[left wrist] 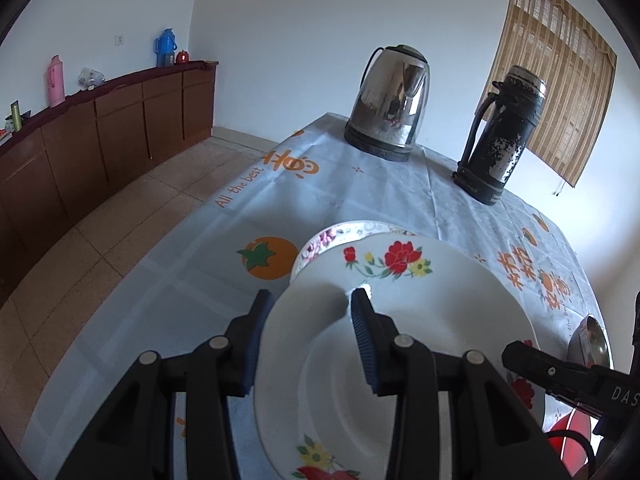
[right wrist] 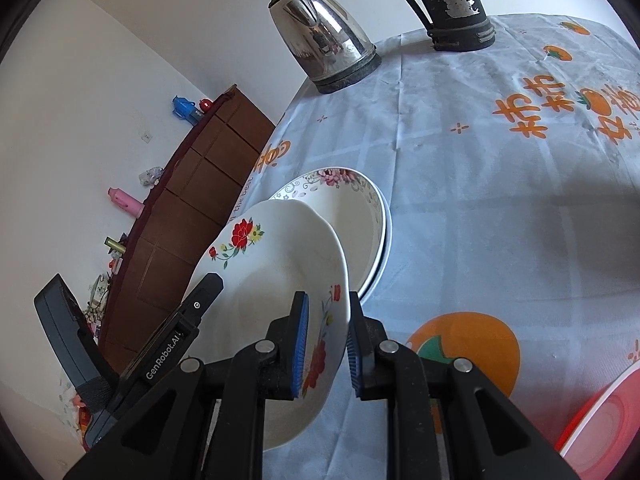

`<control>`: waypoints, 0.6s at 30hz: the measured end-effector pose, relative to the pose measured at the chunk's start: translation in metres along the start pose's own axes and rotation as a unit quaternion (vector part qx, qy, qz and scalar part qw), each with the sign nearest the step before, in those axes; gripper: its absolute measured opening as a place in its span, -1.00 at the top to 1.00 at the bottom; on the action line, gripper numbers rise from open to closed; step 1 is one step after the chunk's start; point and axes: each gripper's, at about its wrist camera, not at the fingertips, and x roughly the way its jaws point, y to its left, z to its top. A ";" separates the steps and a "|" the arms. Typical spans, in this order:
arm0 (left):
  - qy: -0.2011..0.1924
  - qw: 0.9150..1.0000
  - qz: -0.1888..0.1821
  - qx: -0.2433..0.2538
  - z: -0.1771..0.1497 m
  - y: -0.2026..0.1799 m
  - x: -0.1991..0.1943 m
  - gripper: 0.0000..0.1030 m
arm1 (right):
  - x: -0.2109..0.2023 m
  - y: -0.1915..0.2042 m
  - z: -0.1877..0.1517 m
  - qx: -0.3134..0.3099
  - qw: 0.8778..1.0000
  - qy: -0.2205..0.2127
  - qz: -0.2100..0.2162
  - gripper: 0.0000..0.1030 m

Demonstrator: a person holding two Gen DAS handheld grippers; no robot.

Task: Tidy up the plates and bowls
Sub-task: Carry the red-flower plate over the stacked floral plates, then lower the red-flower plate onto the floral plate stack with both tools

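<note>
A white plate with red flowers (left wrist: 420, 320) (right wrist: 272, 264) hangs tilted over the table, held by both grippers. My left gripper (left wrist: 312, 336) is shut on its left rim, one finger above and one beneath. On the opposite rim my right gripper (right wrist: 326, 340) is shut, with the edge pinched between the blue pads (right wrist: 301, 344). Just beyond the plate, a stack of pink-flowered dishes (left wrist: 332, 240) (right wrist: 352, 208) rests on the tablecloth; the plate's far edge overlaps it. Each wrist view shows the other tool: the right gripper (left wrist: 560, 372) and the left gripper (right wrist: 200, 304).
A steel kettle (left wrist: 388, 104) (right wrist: 324, 32) and a worn black thermos (left wrist: 500, 132) (right wrist: 452, 0) stand at the table's far end. A metal bowl (left wrist: 588, 340) and a red bowl (right wrist: 600, 412) sit near the right edge. A brown sideboard (left wrist: 100, 128) lines the left wall.
</note>
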 end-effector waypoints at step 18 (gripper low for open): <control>0.008 1.000 0.016 0.012 0.018 -0.002 0.037 0.26 | 0.020 -0.005 0.019 0.011 0.999 -0.025 0.016 0.62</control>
